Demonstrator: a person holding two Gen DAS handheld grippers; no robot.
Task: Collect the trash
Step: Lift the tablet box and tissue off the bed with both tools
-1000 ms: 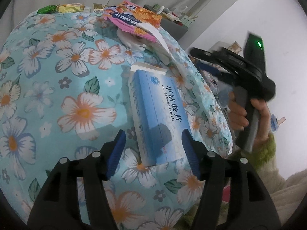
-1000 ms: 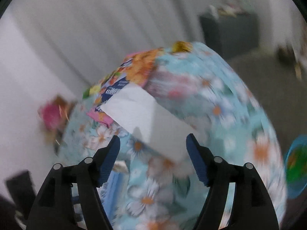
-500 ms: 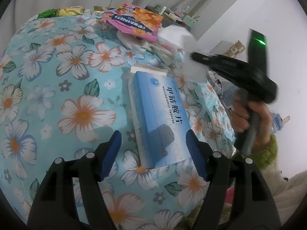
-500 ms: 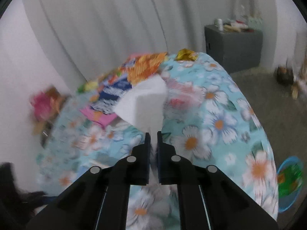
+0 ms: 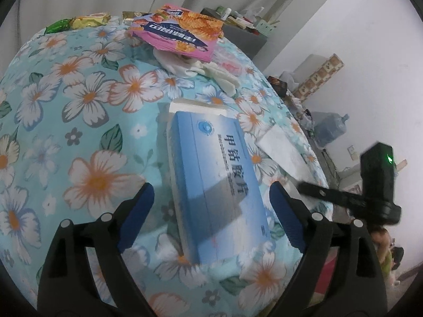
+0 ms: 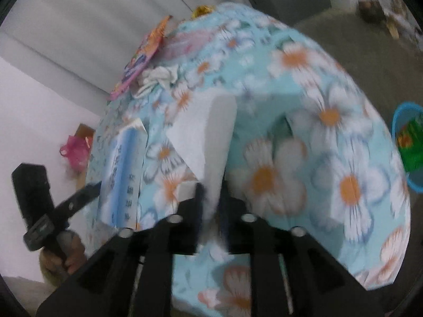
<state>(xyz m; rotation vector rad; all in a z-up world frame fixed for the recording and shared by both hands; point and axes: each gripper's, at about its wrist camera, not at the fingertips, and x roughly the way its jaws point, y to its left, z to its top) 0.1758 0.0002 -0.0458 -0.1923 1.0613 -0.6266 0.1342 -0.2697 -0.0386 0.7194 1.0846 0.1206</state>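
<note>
A blue and white medicine box (image 5: 216, 177) lies on the floral tablecloth (image 5: 87, 132). My left gripper (image 5: 211, 208) is open, with a finger on either side of the box's near end. My right gripper (image 6: 211, 198) is shut on a white tissue (image 6: 203, 129), held low near the table's edge; the tissue (image 5: 283, 150) and the right gripper's body (image 5: 370, 198) also show in the left wrist view. A pink snack packet (image 5: 179, 31) and crumpled white tissue (image 5: 195, 68) lie farther back.
Green and yellow wrappers (image 5: 79, 22) lie at the table's far edge. A blue bin (image 6: 407, 148) with green trash stands on the floor to the right. A grey cabinet (image 5: 238, 34) and a water jug (image 5: 330, 129) are beyond the table.
My right gripper shut on the white tissue, lifted it, then carried it down toward the table's near right edge. My left gripper stayed open around the box.
</note>
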